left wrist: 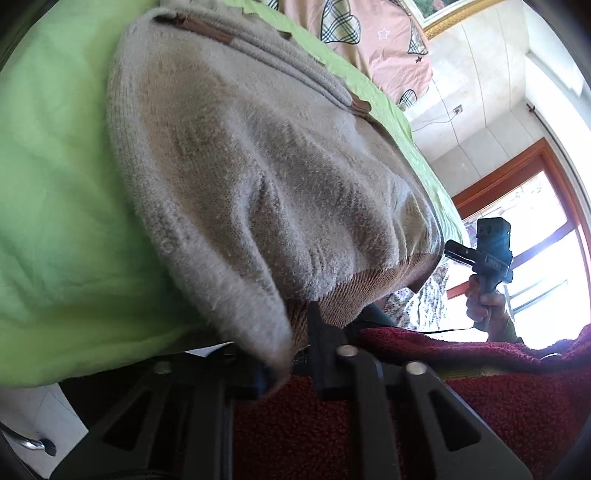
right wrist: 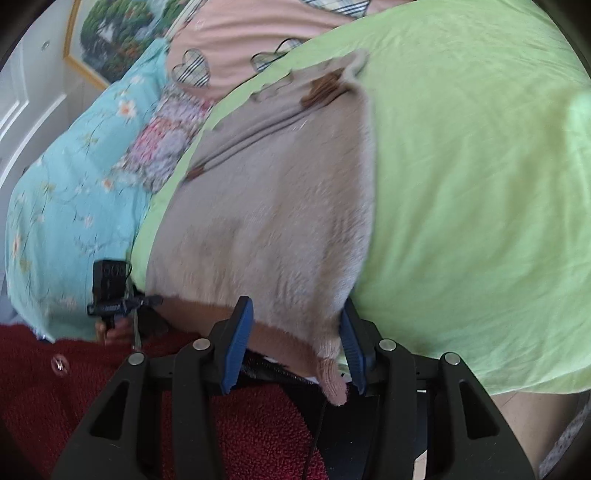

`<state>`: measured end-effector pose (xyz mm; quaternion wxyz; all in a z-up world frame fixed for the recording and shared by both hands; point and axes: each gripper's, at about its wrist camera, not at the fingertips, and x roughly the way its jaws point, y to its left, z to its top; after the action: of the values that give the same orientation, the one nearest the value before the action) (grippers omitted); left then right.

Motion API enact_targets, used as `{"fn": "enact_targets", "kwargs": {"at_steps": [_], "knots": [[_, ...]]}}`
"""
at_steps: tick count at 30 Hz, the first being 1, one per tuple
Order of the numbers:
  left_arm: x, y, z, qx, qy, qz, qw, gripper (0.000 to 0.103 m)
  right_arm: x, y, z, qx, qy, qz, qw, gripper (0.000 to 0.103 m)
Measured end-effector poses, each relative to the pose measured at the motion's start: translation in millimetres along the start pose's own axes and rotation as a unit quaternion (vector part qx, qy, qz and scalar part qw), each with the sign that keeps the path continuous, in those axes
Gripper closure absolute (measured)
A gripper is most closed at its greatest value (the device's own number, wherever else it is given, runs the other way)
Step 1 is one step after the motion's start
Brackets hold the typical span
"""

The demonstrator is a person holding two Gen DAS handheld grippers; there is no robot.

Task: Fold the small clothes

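Note:
A small beige knitted garment [left wrist: 236,177] with brown trim lies on a light green bed cover [left wrist: 48,184]; it also shows in the right wrist view [right wrist: 273,206]. My left gripper [left wrist: 295,354] is at the garment's near hem, and the cloth drapes over its fingers, with one finger [left wrist: 321,332] showing against the hem. My right gripper [right wrist: 295,332] has its blue-padded fingers [right wrist: 236,339] apart, with the garment's near corner hanging between them. The right gripper shows far right in the left view [left wrist: 454,251].
A pink heart-print quilt [left wrist: 369,33] and a blue floral quilt [right wrist: 66,206] lie at the far side of the bed. The person's dark red fleece top [left wrist: 480,387] fills the foreground. A wood-framed window [left wrist: 535,206] is at right.

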<state>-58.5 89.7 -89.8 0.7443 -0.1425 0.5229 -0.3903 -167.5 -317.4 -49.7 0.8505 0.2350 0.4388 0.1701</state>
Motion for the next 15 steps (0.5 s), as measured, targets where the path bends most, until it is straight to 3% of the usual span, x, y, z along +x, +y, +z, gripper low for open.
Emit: {"fn": "enact_targets", "kwargs": {"at_steps": [1,3,8,15], "knots": [[-3,-3,0,0.007,-0.004,0.003,1.0000,0.095,0,-1,-1,0.001,-0.001,0.003,1.000,0.061],[-11,-12,-1,0.021,-0.014,0.007,0.9997,0.097,-1,-7,-5,0.013,0.000,0.010,1.000,0.094],[-44,-28,2,0.030,-0.060,-0.012,0.9977,0.096,-26,-13,-6,0.041,-0.062,0.069,0.995,0.095],[-97,-44,34,0.035,-0.162,-0.038,0.9855,0.097,-48,-2,19,0.069,-0.157,0.156,0.973,0.095]]}}
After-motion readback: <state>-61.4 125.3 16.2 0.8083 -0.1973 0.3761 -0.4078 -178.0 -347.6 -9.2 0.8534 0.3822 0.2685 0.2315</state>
